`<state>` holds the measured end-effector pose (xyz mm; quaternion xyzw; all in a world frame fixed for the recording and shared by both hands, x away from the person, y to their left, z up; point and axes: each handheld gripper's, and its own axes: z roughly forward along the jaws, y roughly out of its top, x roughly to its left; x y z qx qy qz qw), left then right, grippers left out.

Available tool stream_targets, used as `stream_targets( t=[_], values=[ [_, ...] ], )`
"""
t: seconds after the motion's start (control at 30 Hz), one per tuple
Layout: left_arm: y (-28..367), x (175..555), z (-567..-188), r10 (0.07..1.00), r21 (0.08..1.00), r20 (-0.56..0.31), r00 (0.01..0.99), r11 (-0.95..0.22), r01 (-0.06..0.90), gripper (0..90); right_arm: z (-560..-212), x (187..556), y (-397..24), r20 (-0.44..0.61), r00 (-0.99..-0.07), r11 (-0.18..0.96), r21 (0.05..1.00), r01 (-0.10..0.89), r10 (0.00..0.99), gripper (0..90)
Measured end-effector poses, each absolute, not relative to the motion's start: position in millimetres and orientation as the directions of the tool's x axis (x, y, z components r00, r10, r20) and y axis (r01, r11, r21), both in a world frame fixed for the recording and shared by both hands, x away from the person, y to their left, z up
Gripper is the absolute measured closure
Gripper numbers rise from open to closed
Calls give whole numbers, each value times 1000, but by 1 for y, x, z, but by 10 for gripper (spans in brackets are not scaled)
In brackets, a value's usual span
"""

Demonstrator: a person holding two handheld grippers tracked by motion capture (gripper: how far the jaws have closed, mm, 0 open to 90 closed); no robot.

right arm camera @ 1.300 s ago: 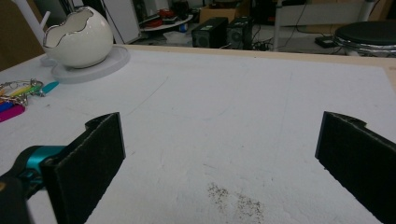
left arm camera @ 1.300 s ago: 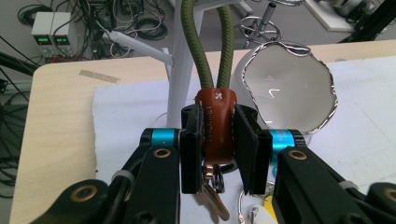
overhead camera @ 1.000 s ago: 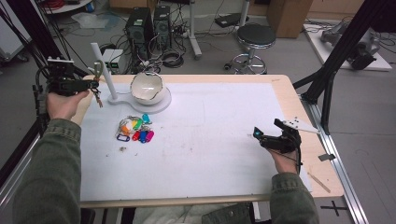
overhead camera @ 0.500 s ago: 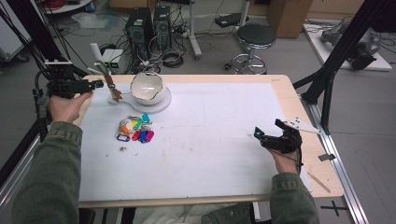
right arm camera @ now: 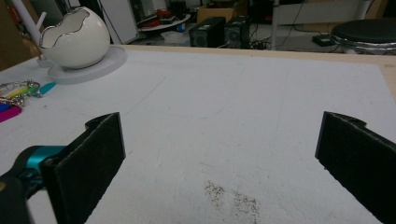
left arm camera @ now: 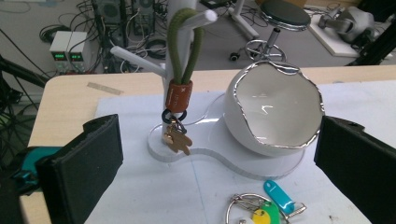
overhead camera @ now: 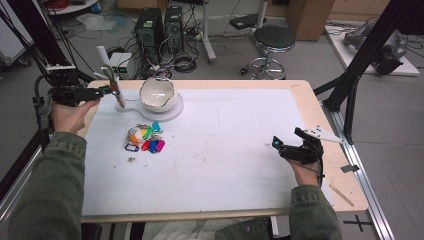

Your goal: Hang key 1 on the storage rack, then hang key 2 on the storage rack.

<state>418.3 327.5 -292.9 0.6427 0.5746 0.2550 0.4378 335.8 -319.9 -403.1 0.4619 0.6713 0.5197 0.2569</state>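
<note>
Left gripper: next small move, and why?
Probably back the left gripper straight away from the stand. The green-looped keychain hangs from a peg there, the jaws have just been opening and nothing sits between them.

one bowl point(overhead camera: 158, 94), one keychain point(left arm camera: 178, 100), one key-tag bunch point(overhead camera: 145, 139).

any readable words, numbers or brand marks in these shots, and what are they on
Nothing can be read for certain.
Brown leather tag on the green loop: faint stamped marks, too blurred to read.
Two bench units behind the table: green lit digits, too small to read.
Coloured key tags: no legible writing.
White bowl: no text.
</note>
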Motion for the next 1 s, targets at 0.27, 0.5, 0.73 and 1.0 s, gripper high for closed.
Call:
stream_targets(
  t=[0.27, 0.5, 0.73, 1.0],
  values=[
    [319, 410, -298, 959, 861, -146, 245, 1, 508, 16, -403, 336, -320, 134, -443, 35, 935, 352, 887, 6],
    [309, 400, -302, 948, 866, -142, 286, -21, 500, 17, -403, 336, -320, 135, -442, 33, 935, 353, 887, 6],
    [294, 391, -302, 936, 866, -101, 337, -84, 493, 16, -403, 336, -320, 133, -442, 36, 935, 353, 887, 6],
    [277, 384, -306, 915, 861, -87, 394, -130, 491, 16, -403, 336, -320, 134, -442, 34, 936, 351, 887, 6]
  ],
)
